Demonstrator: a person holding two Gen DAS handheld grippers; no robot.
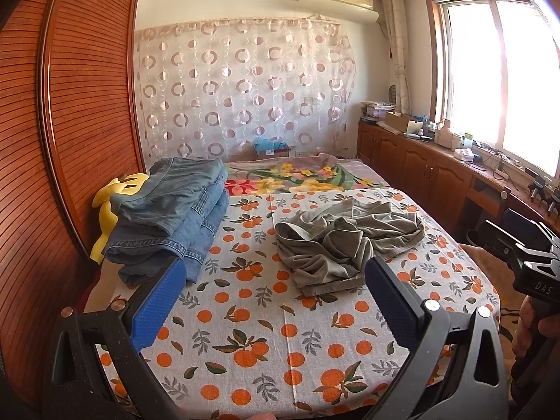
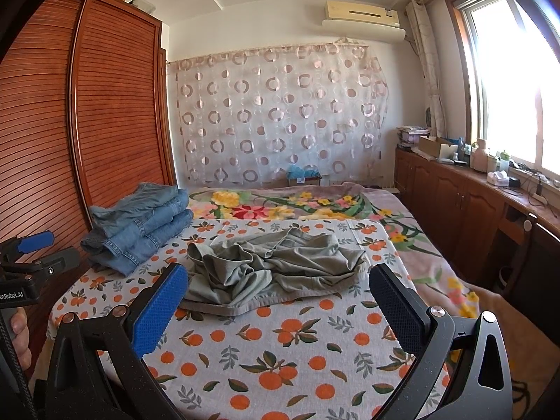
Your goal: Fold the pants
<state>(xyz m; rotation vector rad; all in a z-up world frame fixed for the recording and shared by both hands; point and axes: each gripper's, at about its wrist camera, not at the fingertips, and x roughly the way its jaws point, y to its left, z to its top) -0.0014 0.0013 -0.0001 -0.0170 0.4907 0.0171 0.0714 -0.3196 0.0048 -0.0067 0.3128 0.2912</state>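
The crumpled grey-green cotton pants (image 2: 276,273) lie mid-bed on the orange-print sheet (image 2: 297,360), folded blue denim jeans (image 2: 140,220) at ten o'clock. Left gripper (image 1: 274,301) and right gripper (image 2: 276,309) hover spread wide, empty.

Legible markings are few. In the left wrist view, the letters "DAS" stand in pale print on the black body of the right gripper (image 1: 535,255), at the frame's right edge. In the right wrist view, the lettering "enRobot.AI" stands on the black body of the left gripper (image 2: 21,266), at the frame's left edge; its beginning is cut off by the frame. The air conditioner (image 2: 362,14) on the far wall carries a small label, too small to read.
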